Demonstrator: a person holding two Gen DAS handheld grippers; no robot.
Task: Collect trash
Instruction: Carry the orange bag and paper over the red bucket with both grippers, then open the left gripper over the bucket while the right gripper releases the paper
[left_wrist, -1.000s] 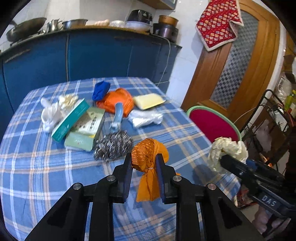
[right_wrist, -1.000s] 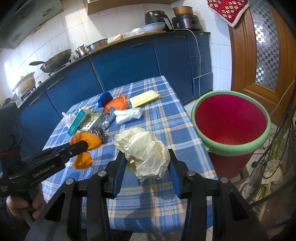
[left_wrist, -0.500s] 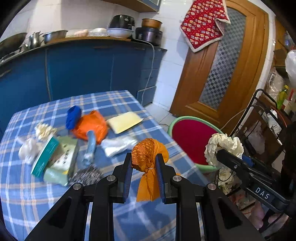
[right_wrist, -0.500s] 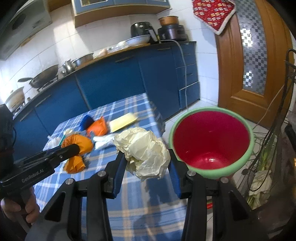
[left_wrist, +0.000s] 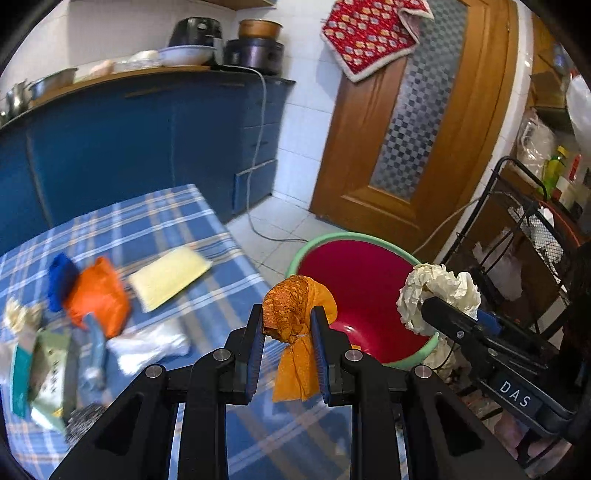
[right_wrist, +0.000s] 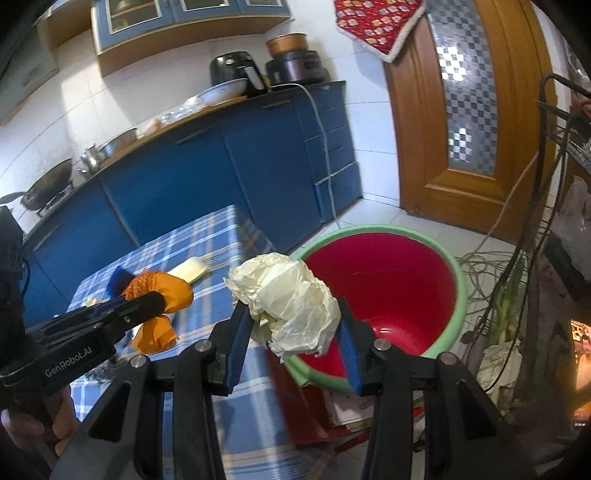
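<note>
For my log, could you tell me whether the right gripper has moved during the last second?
Yes. The right gripper, holding crumpled paper, went from over the table toward the red bin.

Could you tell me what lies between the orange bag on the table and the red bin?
In the left wrist view, a pale yellow pad lies on the checked tablecloth between the orange bag and the red bin.

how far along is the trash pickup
Early: the red bin looks empty. In hand: the left tool grips an orange wad and the right tool a crumpled paper ball, both near the rim. Left: an orange bag, a yellow pad and more on the table.
</note>
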